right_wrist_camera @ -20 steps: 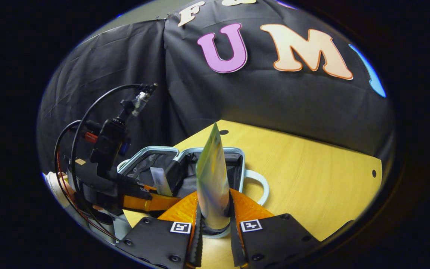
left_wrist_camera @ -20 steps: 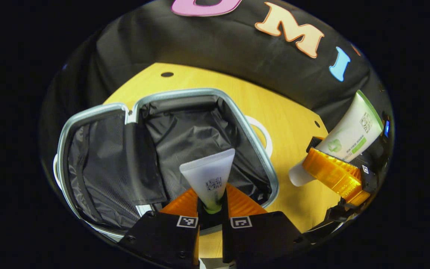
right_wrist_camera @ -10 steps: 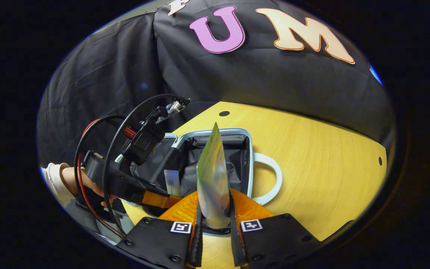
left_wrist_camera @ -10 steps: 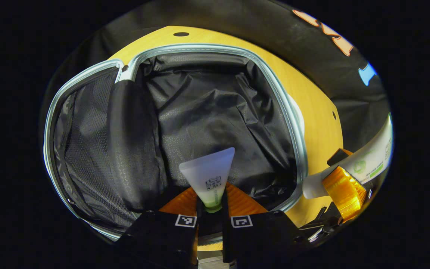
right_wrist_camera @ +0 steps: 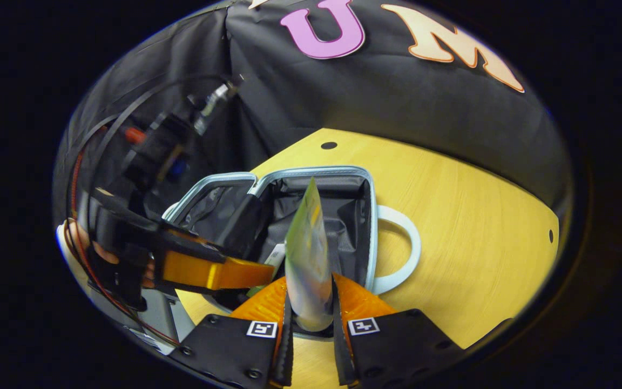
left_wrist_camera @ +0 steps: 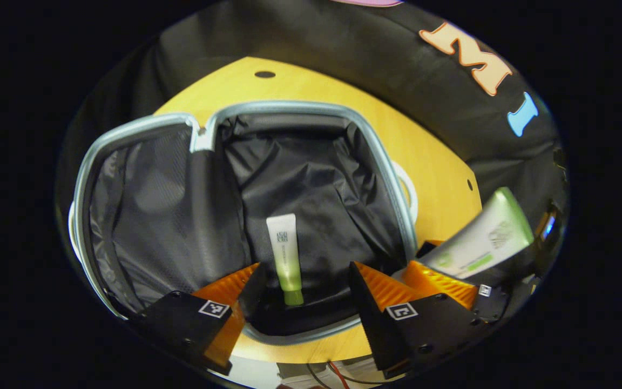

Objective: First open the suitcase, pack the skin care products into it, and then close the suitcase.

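Lying in the open suitcase (left_wrist_camera: 311, 108), a small tube (left_wrist_camera: 285, 256) sits between the left tool's (left_wrist_camera: 303, 281) spread fingers; right tool (right_wrist_camera: 311, 319) clamps a blurred tube (right_wrist_camera: 306, 259).

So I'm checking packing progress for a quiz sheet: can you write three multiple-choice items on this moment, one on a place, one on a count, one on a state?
1. Where does the small tube lie?
A. On the table beside the suitcase
B. On the black lining inside the suitcase
C. Between the left gripper's fingers

2. How many tubes can be seen in the left gripper view?
A. One
B. Two
C. Three

3. What is the right gripper doing?
A. Standing open with nothing in it
B. Shut on the large tube
C. Resting on the suitcase handle

Answers:
1 B: the small tube lies loose on the lining of the open suitcase, ahead of the left gripper, whose fingers stand wide apart.
2 B: the small tube, plus the large tube at the right.
3 B: both fingers press on the large tube.
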Tool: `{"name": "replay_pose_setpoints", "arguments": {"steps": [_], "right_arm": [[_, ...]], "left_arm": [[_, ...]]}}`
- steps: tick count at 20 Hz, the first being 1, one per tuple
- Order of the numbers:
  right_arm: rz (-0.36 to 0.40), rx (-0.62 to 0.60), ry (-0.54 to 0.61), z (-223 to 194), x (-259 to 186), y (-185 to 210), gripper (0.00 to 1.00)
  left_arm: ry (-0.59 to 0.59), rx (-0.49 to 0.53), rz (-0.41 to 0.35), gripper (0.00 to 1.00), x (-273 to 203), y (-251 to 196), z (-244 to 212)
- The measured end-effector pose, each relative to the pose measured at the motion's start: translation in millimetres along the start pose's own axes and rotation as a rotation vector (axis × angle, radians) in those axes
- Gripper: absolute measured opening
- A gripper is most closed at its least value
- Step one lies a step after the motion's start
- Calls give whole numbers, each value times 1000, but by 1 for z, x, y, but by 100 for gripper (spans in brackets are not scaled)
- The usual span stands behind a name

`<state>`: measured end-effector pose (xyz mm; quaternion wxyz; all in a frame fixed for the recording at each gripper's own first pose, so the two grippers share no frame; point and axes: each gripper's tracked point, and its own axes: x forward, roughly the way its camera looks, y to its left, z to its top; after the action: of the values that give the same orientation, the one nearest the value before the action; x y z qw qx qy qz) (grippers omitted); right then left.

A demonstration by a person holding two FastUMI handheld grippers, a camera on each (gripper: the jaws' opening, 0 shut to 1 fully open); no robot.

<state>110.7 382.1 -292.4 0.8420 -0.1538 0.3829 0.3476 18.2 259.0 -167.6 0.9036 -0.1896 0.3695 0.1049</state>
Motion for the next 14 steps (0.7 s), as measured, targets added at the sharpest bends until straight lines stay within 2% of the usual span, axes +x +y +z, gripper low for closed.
{"name": "replay_pose_setpoints", "arguments": {"steps": [2,3,8,11,13,14], "right_arm": [[4,-1,76,-10,9,4,31],[-1,-2,115,-15,12,4,33],[-19,16,269,-36,23,2,31],[-16,46,335,-40,36,1,33],[-37,27,353,-47,49,-1,30],[-41,19,357,-50,48,-1,34]], "left_arm": [[-55,-7,-16,96,-21,1,10],[-74,-16,-27,96,-32,2,15],[-165,-66,-38,96,-77,25,24],[-199,-96,-24,96,-97,45,27],[-221,-117,-4,96,-106,60,29],[-233,-130,5,96,-114,67,31]]}}
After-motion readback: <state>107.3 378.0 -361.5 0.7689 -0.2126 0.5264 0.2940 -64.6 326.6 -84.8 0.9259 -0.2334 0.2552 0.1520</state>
